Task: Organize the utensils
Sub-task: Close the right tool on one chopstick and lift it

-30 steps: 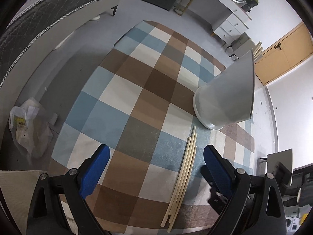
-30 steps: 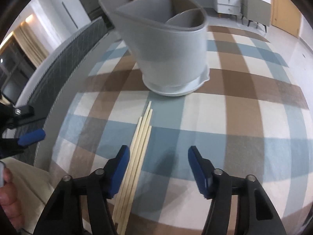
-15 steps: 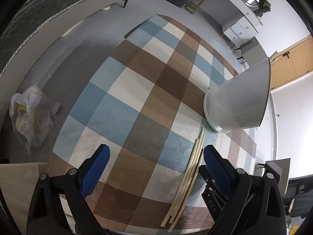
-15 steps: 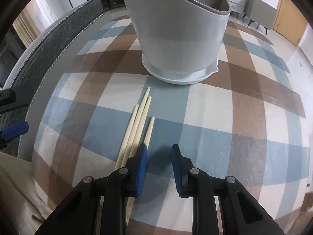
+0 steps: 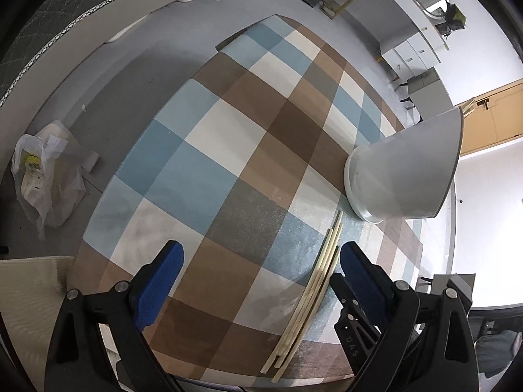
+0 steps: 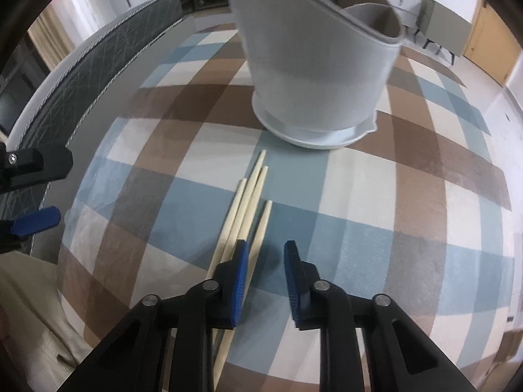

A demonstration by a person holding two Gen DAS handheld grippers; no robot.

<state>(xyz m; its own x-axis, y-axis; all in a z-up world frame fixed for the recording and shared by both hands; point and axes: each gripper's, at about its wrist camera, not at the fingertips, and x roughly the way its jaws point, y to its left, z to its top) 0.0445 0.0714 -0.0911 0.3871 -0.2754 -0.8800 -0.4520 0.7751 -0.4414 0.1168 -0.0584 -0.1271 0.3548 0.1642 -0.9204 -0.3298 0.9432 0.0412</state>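
1. Four chopsticks (image 6: pixel 250 202) lie on the checked cloth (image 6: pixel 376 196), near the grey holder (image 6: pixel 320 75).
2. The right gripper (image 6: pixel 263 261), wide a second ago, is closing around the rightmost stick, not yet pinching.
3. The left gripper (image 5: pixel 261 274) hangs released.

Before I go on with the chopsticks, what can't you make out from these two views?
- Whether the right tool, its jaws closing, has a chopstick between them: right wrist view, left finger covers it.
- Near ends of the chopsticks: right wrist view, hidden under the tool.
- Inside of the grey holder: top cut off in the right wrist view; left wrist view shows only its outer wall.
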